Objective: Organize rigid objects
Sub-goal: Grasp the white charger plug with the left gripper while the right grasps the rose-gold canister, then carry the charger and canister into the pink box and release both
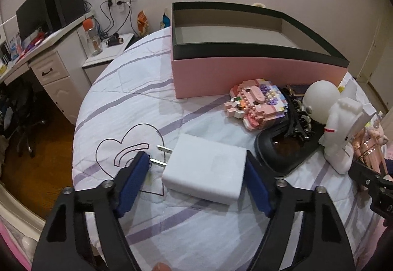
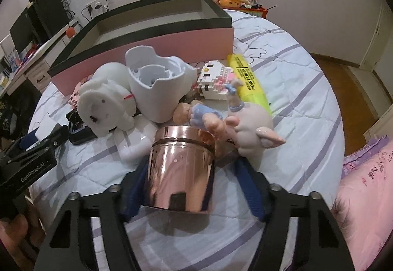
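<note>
In the left wrist view the left gripper (image 1: 196, 167) sits at the bottom centre of the frame, its 2 blue pads spread wide on either side of a white charger (image 1: 205, 171) that lies flat on the striped quilt (image 1: 137, 104). The left pad is just beside the charger's 2 metal prongs, which point toward the left of the frame; the right pad is at the charger's right edge, and I cannot tell whether it touches. In the upper centre stands the open pink box (image 1: 245, 74) with a dark rim. Below its front wall, right of centre, lies a pink brick figure (image 1: 255, 104), and at the right edge a white astronaut figure (image 1: 336, 123) rests on a black object (image 1: 282, 153).

In the right wrist view the right gripper (image 2: 191, 172) is at the bottom centre, its pads spread around a rose-gold metal can (image 2: 181, 170); whether either pad touches it cannot be told. Above the can, in the middle of the frame, are a small doll (image 2: 199, 116), a pig figurine (image 2: 250, 126), a yellow highlighter (image 2: 248, 79) and a white brick house (image 2: 216, 81).
</note>
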Demonstrator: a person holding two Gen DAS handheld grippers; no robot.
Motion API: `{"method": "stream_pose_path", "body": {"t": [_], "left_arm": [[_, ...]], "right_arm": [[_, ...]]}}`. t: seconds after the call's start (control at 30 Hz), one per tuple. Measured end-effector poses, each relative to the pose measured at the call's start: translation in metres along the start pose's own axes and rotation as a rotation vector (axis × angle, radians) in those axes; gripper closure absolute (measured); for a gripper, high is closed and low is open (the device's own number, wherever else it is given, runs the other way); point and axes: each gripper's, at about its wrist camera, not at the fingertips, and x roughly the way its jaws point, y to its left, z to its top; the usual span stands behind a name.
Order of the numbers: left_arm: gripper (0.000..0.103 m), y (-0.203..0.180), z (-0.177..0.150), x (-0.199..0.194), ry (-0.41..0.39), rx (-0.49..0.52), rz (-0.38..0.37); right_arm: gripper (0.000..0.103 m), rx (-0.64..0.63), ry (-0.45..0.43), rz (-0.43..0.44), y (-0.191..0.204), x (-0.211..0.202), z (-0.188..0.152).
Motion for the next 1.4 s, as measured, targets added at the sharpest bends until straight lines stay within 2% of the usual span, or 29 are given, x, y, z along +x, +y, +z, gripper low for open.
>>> {"method": "stream_pose_path", "body": {"t": [0.1, 0.6, 0.87, 1.1, 1.4], "left_arm": [[0.032, 0.0, 0.0, -0.002, 0.007, -0.015, 0.0], [0.032, 0.006, -0.005, -0.02, 0.031, -0.066, 0.007], [0.032, 0.004, 0.001, -0.045, 0.008, -0.072, 0.005], [0.032, -0.001, 0.028, -0.063, -0.023, -0.074, 0.011], [0.032, -0.013, 0.094, -0.071, -0.105, -0.067, 0.018]], "right_arm": [[0.056, -0.022, -0.005, 0.019, 0.0, -0.002, -0.001], [0.056, -0.041, 0.004, 0.115, -0.007, -0.018, -0.005], [0.056, -0.036, -0.019, 0.188, -0.009, -0.042, 0.001], [0.056, -0.07, -0.081, 0.241, -0.007, -0.065, 0.033], [0.056, -0.172, -0.194, 0.224, 0.009, -0.07, 0.118]]}}
